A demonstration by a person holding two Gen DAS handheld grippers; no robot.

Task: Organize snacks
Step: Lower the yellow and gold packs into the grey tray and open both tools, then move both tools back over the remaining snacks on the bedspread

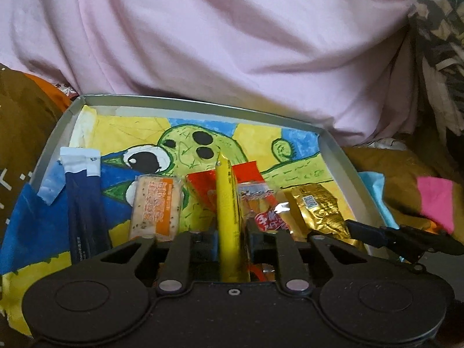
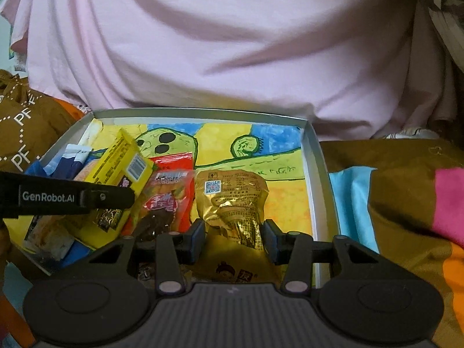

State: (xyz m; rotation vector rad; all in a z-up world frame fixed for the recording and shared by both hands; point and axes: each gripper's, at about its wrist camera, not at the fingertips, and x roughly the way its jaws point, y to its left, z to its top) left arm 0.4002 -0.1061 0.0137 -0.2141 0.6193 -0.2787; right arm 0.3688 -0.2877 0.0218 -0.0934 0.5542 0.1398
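Yellow flat packet [image 1: 229,203] is clamped edge-up in my left gripper [image 1: 230,237]; my right gripper [image 2: 233,237] straddles the gold foil pouch [image 2: 232,200], jaws apart. Most snacks already line the shallow grey box [image 1: 52,142].

A large rumpled pale pink cloth [image 1: 232,52] fills the far side, creased in soft folds under dim, even light. Below it spreads a brown patterned fabric [image 2: 406,174] with pink, light blue and orange patches. At the far right edge hangs a black-and-beige patterned fabric [image 1: 438,43].
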